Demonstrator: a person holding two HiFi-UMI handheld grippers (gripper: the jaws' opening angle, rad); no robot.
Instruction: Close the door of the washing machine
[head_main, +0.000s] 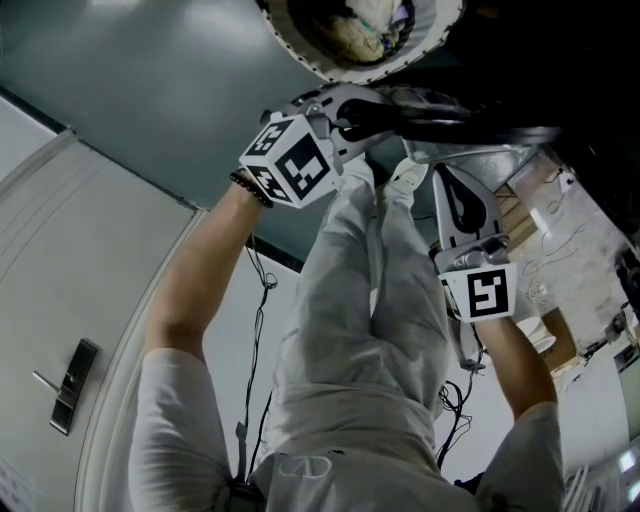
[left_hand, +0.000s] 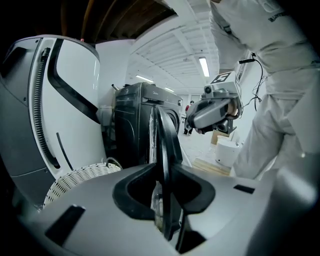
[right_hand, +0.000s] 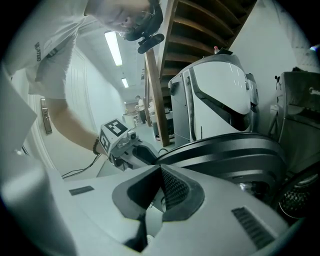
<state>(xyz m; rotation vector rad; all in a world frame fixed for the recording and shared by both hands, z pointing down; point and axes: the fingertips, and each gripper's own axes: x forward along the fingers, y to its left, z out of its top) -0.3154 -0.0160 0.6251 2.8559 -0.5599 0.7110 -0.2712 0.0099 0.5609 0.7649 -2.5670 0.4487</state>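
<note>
The washing machine's round dark door (head_main: 470, 125) stands open, and the left gripper view shows it edge-on as a thin rim (left_hand: 167, 132). My left gripper (left_hand: 162, 197) is shut on that rim, which runs straight between its pads. In the head view the left gripper (head_main: 365, 112) reaches the rim from the left. My right gripper (right_hand: 161, 175) is shut with nothing in it, just beside the door's banded rim (right_hand: 225, 150). From above, the right gripper (head_main: 443, 170) points at the door from below. The dark washing machine (left_hand: 132, 125) stands behind the door.
A tall white appliance (left_hand: 65, 100) stands left of the washing machine, with a white wicker basket (left_hand: 80, 177) in front of it. A basket of laundry (head_main: 360, 30) lies at the top of the head view. A white bucket (left_hand: 227, 152) and cables (head_main: 255, 300) are on the floor.
</note>
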